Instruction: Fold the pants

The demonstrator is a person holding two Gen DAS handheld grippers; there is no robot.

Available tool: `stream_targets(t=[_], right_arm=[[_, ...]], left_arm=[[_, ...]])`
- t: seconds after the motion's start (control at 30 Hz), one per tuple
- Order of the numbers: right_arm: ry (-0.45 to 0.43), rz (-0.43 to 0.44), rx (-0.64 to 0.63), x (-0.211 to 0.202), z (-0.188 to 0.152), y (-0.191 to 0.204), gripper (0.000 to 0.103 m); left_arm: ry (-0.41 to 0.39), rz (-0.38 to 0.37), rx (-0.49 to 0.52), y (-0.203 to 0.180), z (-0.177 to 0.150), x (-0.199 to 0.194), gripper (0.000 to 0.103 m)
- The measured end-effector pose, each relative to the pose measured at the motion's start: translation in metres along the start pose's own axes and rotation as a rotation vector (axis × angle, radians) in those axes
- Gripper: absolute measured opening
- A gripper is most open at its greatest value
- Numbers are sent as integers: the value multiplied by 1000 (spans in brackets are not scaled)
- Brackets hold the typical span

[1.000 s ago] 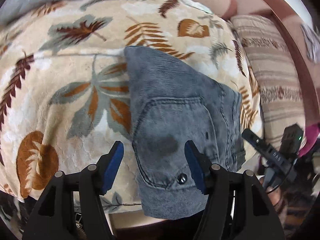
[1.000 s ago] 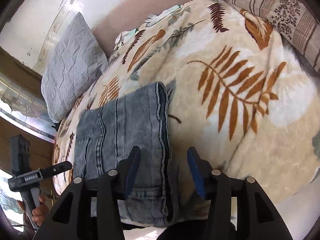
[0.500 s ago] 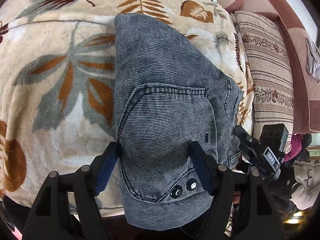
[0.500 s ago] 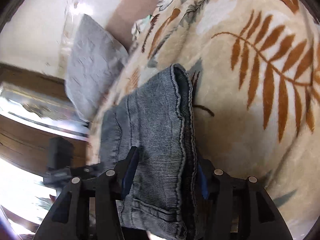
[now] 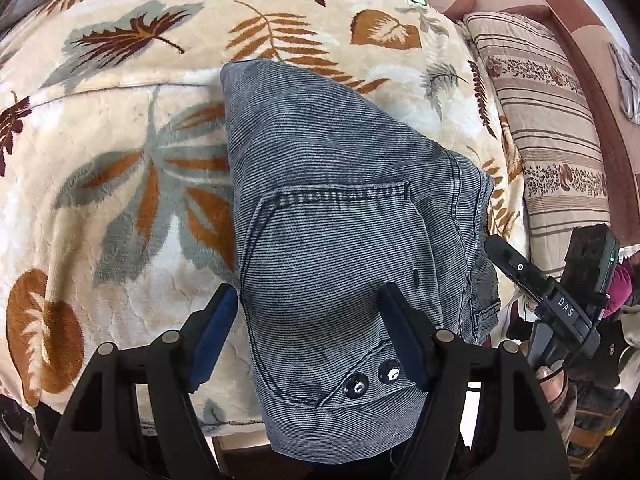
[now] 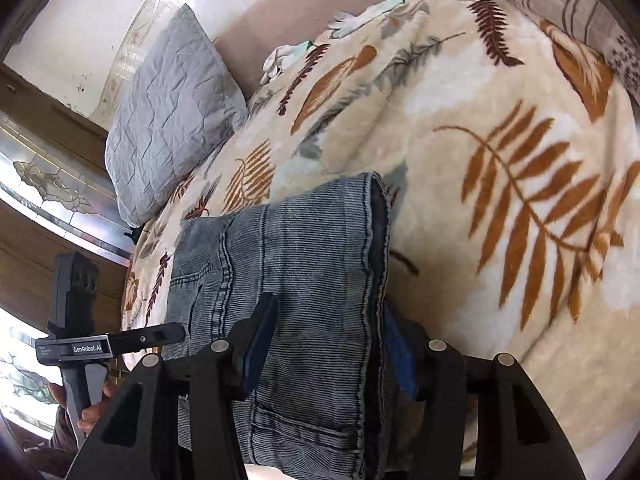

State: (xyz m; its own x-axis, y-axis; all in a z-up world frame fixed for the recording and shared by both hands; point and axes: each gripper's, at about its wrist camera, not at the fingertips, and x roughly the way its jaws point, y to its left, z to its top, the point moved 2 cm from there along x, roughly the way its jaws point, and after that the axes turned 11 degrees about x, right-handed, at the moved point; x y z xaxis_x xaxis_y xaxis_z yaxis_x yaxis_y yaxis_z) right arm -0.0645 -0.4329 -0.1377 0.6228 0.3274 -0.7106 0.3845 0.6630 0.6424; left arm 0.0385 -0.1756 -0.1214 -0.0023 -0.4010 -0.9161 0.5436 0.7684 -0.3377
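Note:
The grey-blue denim pants (image 5: 332,216) lie folded into a compact stack on the leaf-print blanket (image 5: 120,160), their near end at the bed's front edge. My left gripper (image 5: 308,292) is open and straddles the back-pocket end, a blue pad on each side of the bundle. In the right wrist view the pants (image 6: 304,248) show their stacked hems. My right gripper (image 6: 328,304) is open over that edge, its left pad on top of the cloth and its right pad half hidden beside the fold. The other gripper (image 5: 520,272) shows at the pants' right side.
A striped cushion (image 5: 552,152) and the brown sofa arm run along the right. A grey quilted pillow (image 6: 172,120) leans at the back, with pale gloves (image 6: 288,56) near it. A hand holds the left tool (image 6: 140,338) at the bed's edge.
My left gripper came down from above the pants and widened, so its pads flank the bundle. My right gripper moved forward over the hem edge, which hides its right pad.

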Motion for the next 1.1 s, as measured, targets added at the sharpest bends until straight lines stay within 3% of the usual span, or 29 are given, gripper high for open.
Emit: stream_targets(t=[0.2, 0.37, 0.47, 0.63, 0.67, 0.73, 0.77, 0.87, 1.1], right_arm=[[-14, -20, 12, 5, 4, 1, 55], [-23, -29, -15, 0, 3, 5, 55], [-32, -22, -1, -1, 4, 2, 55], [-52, -24, 9, 3, 7, 0, 55], [-52, -37, -5, 6, 7, 2, 53], [-68, -82, -60, 6, 6, 8, 29], [-71, -101, -95, 6, 6, 12, 9], [-72, -167, -99, 8, 6, 6, 7], [-56, -74, -35, -6, -5, -2, 15]], left_arm=[[-13, 48, 25, -5, 5, -5, 73], [-114, 144, 150, -19, 28, -30, 73], [-52, 154, 306, -43, 54, -19, 73], [10, 208, 374, -66, 73, 14, 73], [12, 216, 370, -68, 75, 20, 73], [9, 244, 366, -73, 76, 29, 73], [6, 257, 370, -75, 75, 32, 73], [-13, 295, 388, -78, 70, 33, 74], [-41, 323, 416, -85, 60, 23, 73]])
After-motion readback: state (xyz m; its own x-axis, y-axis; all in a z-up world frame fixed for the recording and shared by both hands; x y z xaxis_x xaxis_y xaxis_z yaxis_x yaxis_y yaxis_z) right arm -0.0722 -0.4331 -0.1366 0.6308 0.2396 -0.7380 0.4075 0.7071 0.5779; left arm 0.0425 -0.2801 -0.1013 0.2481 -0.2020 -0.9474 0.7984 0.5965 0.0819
